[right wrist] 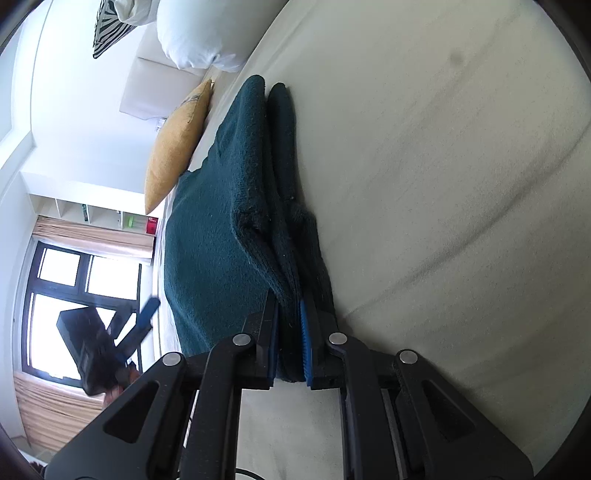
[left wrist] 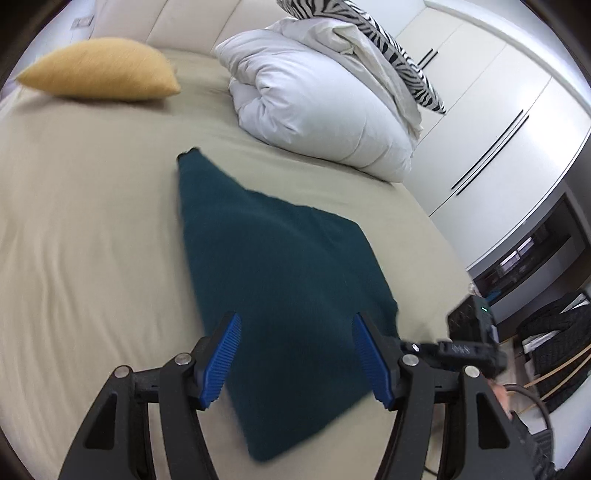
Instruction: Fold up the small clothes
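A dark teal knitted garment [left wrist: 266, 251] lies flat on the beige bed sheet [left wrist: 92, 240]. My left gripper [left wrist: 297, 321] hovers over its near part, its blue pads [left wrist: 225, 354] wide apart and nothing pinched between them. At the garment's right corner the right gripper [left wrist: 472, 347] shows as a blurred black body. In the right wrist view the right gripper [right wrist: 290, 306] is shut on a bunched, layered edge of the garment [right wrist: 207, 229], with folds of cloth squeezed between the pads. The left gripper [right wrist: 140, 325] appears there at the far side, blurred.
A yellow cushion [left wrist: 99, 70] lies at the back left of the bed. A rolled white duvet [left wrist: 314, 110] with a zebra-print cushion [left wrist: 369, 22] on top sits at the back right. White wardrobe doors [left wrist: 498, 110] stand beyond the bed's right edge.
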